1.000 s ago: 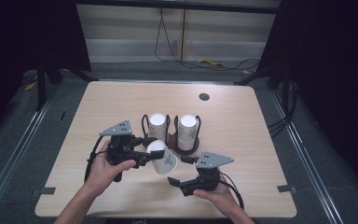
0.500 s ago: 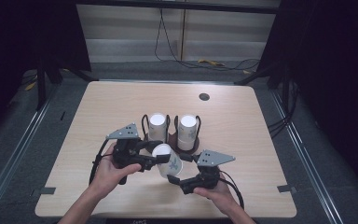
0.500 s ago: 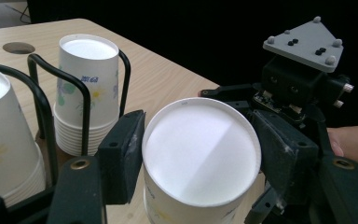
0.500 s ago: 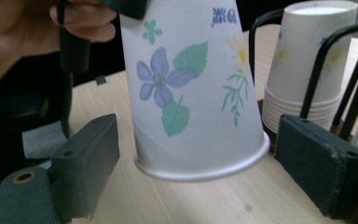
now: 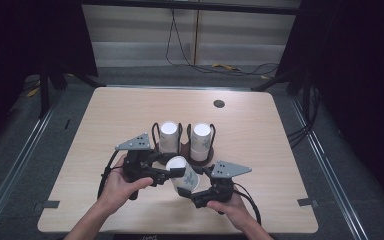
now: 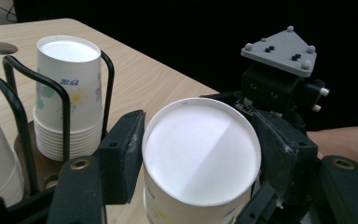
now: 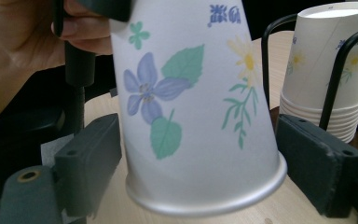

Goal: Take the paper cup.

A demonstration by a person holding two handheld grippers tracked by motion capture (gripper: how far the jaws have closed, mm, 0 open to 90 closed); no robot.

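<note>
From the high view, your left gripper (image 5: 167, 172) pinches the upside-down white flowered paper cup (image 5: 183, 173) near its base. In the right gripper view, that cup's rim (image 7: 205, 196) hangs between your spread jaws, which have just been closing, not yet touching.

Two bare forearms, no sleeves showing, black left hand-held gripper (image 5: 172, 172) with blocky matte jaws, brass-coloured screw heads at their bases, grey three-cornered plate on top, black right hand-held gripper (image 5: 186, 191) alike, studded plate, black trailing cables
</note>
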